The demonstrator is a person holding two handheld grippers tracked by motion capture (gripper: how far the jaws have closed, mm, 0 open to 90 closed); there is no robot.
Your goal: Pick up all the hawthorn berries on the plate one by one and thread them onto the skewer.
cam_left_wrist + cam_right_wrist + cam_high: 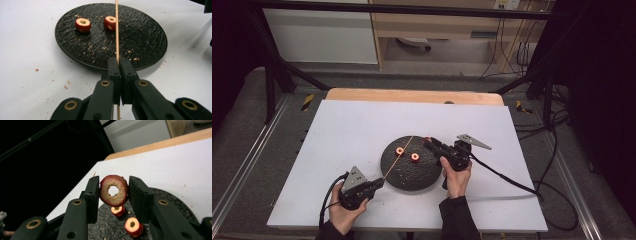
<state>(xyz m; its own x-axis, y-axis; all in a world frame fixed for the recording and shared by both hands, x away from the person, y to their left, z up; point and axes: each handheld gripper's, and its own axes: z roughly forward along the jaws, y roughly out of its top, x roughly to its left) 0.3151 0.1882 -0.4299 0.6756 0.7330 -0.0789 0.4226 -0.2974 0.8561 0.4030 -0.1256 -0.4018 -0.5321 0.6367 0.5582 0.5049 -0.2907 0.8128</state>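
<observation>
Nearest the person, the left tongs (379, 183) are pressed together on a thin wooden skewer (116, 35), which slants up and away over the black plate (399, 175). The plate sits mid-tabletop (352, 125), strewn with crumbs, and carries 2 red fruit rings (83, 25) (110, 23) lying flat, near each other but apart. Past the plate's right edge, the right tongs (113, 192) pinch a 3rd ring (114, 190) by its red rim, held upright above the plate with its hole facing the camera. The skewer's far tip (94, 174) shows just beside the jaw at the left of the right gripper view.
</observation>
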